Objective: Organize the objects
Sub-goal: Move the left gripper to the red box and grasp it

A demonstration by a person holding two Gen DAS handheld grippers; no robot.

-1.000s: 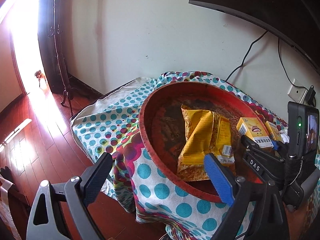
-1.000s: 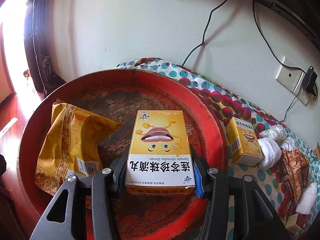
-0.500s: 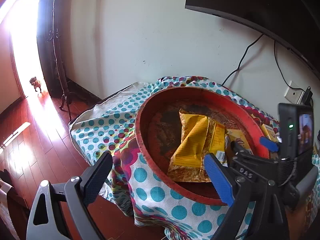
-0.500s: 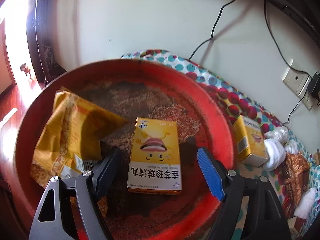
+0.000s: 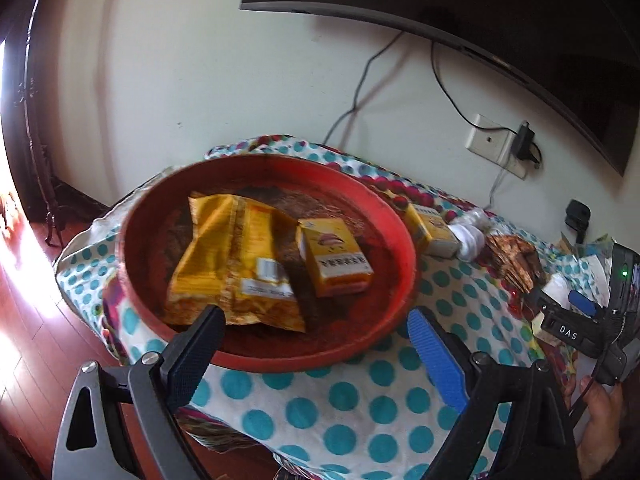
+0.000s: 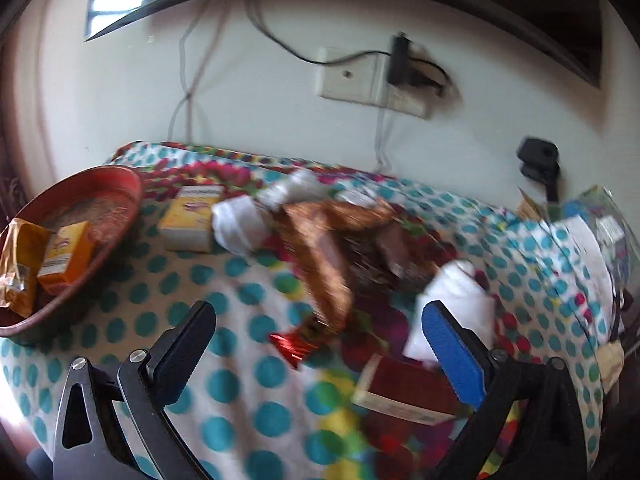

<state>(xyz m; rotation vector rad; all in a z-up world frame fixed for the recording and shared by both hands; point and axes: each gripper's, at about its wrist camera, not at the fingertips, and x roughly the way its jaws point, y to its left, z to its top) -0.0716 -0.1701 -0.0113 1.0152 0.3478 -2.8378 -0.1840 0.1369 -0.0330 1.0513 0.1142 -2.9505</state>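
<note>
A round red tray (image 5: 404,240) on the dotted cloth holds a crinkled yellow bag (image 5: 232,264) and a yellow box (image 5: 336,260) lying side by side. My left gripper (image 5: 314,324) hovers open at the tray's near rim, nothing between its fingers. My right gripper (image 6: 318,316) is over the clutter to the tray's right, its jaws opening wide and empty. Beneath it lie a brown wrapper (image 6: 328,264) and a red foil piece (image 6: 292,344). A dark red box (image 6: 404,388) sits by its blue finger (image 6: 452,352). A second yellow box (image 6: 192,216) lies on the cloth beside the tray (image 6: 100,200).
White wads (image 6: 240,224) and a white packet (image 6: 456,300) lie among the wrappers. Papers and packets (image 6: 592,240) crowd the table's right end. A wall socket with plug (image 6: 360,76) and cables hang behind; a dark screen (image 5: 480,8) is mounted above. The table's left edge drops to wooden floor (image 5: 32,320).
My right gripper let go of the yellow box in the tray, opened wide and swung right over the clutter. My left gripper shifted right, nearer the tray.
</note>
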